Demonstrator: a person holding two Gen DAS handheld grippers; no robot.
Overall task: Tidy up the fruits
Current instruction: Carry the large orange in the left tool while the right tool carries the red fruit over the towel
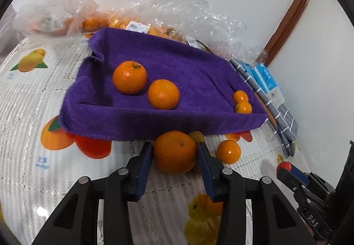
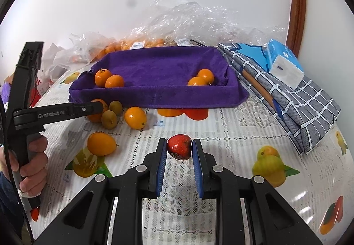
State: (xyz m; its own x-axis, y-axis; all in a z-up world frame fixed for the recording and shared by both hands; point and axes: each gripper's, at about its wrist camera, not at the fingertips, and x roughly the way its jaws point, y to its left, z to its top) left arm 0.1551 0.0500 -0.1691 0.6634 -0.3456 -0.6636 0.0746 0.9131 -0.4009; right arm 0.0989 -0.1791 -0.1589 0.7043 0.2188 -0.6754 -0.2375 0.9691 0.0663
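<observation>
In the left wrist view my left gripper [image 1: 174,148] is shut on a large orange [image 1: 174,156] that rests on the table just before the purple towel-lined tray [image 1: 154,119]. The tray holds two oranges [image 1: 129,77] on its left and two small ones [image 1: 242,102] in its right corner. My right gripper [image 2: 179,142] is shut on a red strawberry [image 2: 179,150] over the tablecloth, short of the tray [image 2: 154,96]. A hand [image 2: 33,161] holds the left gripper [image 2: 98,108] at the left edge of the right wrist view.
Loose fruit lies before the tray: two greenish ones [image 2: 111,113], an orange [image 2: 135,117] and another [image 2: 100,143]. Plastic bags of oranges [image 2: 137,43] stand behind the tray. A folded checked cloth [image 2: 298,101] with a tissue pack [image 2: 284,66] lies to the right.
</observation>
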